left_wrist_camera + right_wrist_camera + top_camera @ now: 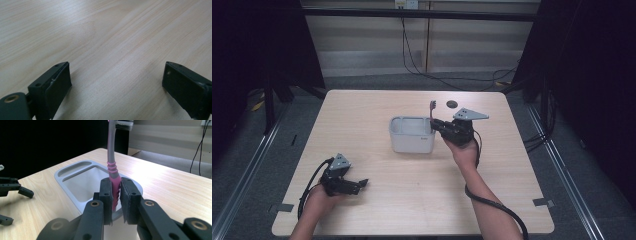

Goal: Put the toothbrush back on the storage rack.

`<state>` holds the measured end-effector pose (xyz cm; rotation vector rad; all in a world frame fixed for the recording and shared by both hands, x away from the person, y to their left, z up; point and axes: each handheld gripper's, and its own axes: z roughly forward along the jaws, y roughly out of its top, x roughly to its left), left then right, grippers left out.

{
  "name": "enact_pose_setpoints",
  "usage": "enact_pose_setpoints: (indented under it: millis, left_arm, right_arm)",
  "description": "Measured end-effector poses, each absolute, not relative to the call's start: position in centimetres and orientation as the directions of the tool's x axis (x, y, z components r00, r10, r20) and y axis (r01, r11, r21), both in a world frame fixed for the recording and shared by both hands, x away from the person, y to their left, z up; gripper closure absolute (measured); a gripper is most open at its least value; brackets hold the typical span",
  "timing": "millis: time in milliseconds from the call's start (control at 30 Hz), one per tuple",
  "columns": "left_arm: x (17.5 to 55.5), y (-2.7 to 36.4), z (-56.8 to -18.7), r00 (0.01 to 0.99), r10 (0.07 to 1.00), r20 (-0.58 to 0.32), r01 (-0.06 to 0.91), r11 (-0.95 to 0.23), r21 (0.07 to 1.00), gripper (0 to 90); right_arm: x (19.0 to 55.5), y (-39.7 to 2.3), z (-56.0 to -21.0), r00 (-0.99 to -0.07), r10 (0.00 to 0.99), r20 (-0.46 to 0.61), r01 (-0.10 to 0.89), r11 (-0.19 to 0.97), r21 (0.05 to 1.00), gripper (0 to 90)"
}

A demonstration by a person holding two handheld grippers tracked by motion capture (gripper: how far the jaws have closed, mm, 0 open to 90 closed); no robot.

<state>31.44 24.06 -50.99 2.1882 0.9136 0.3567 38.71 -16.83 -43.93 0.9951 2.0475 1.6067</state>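
My right gripper is clamped on the pink toothbrush, holding it upright (head up) at the right rim of the grey tub. My left gripper rests wide apart on the table, holding nothing.

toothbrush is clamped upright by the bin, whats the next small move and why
Probably lower it into the grey bin. The right tool is shut on the pink toothbrush, held upright at the bin's near rim with its lower end apparently still above the opening, so a short move down and inward should seat it before releasing.
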Motion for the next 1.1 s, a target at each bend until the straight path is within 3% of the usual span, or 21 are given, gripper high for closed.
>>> enact_pose_setpoints:
  millis: [767,1100]
  left_arm:
    - [31.44,24.06,-50.99,0.71,0.704,-0.022,0.502,-0.485,0.716,8.0]
    - [31.44,24.05,-50.99,0.71,0.704,-0.021,0.502,-0.484,0.717,8.0]
  right_arm:
    - [38.3,-16.56,-44.27,-0.703,0.698,0.136,0.317,0.137,0.938,79.2]
    - [38.2,-16.59,-44.0,-0.685,0.716,0.132,0.322,0.136,0.937,60.9]
